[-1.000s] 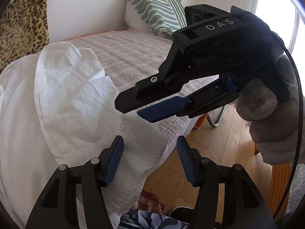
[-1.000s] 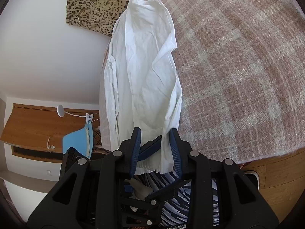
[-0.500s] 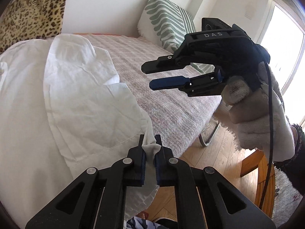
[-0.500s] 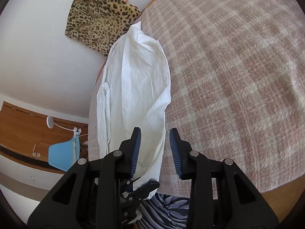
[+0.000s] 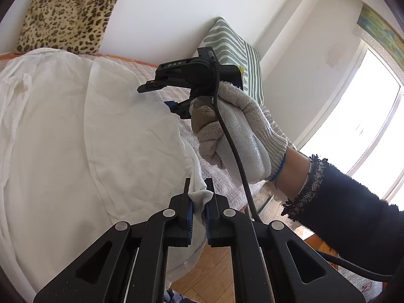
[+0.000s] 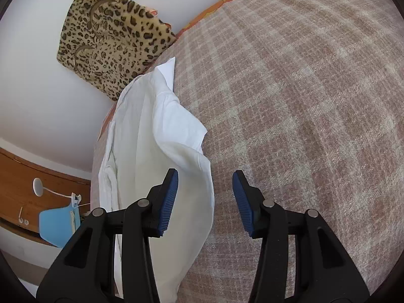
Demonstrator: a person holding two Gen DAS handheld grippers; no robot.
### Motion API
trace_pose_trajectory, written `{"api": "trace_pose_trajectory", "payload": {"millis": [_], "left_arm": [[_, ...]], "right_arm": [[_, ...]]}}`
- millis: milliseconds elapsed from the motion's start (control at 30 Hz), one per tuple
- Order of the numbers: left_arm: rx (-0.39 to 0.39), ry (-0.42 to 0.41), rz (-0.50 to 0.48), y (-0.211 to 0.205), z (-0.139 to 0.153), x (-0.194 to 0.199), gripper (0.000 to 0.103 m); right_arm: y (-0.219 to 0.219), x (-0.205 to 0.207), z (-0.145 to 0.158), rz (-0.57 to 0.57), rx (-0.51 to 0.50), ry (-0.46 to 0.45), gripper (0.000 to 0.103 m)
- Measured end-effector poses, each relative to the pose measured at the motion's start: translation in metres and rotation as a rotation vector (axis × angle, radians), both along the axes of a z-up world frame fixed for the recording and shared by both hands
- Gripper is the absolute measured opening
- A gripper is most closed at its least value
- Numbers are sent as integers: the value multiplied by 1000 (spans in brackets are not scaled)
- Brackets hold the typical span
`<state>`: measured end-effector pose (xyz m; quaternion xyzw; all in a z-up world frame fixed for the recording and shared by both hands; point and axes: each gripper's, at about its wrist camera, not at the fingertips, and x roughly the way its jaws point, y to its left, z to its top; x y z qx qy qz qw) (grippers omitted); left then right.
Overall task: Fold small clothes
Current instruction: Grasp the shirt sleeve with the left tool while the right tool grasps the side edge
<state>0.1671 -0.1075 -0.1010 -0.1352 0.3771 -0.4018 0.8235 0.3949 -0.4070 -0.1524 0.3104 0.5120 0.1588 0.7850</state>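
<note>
- Shirt [image 5: 75, 136], white, lies along the bed's [image 6: 303, 101] left edge, its top near the leopard-print cushion [image 6: 111, 38].
- Left gripper [image 5: 198, 202] is clamped on a bunched corner of the shirt at the bed's near edge.
- Right gripper [image 6: 204, 199] has just been opening; nothing is pinched between its blue pads [image 6: 168, 202], which hang over the shirt's right border.
</note>
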Motion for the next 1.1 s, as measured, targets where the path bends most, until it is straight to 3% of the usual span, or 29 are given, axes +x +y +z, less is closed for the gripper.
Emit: {"api": "trace_pose_trajectory", "payload": {"millis": [67,100,367,500,767,1100], "left_arm": [[-14,6,15,2,-2,-3,6],[-23,16,24,4,-4,-5,6],[-77,90,74,15,-25,-14,6],[-99,119,88,25,-29,-19,4],[-112,156,117,48,-36,-21,3],[-124,155,143,71,-30,-30,3]], "right_arm": [[6,7,-2,-2,3,17,12],[11,10,-1,11,1,23,8],[73,16,57,152,-272,-84,4],[114,19,70,227,-386,-97,4],[184,22,67,336,-518,-84,4],[250,15,60,431,-569,-102,4]]}}
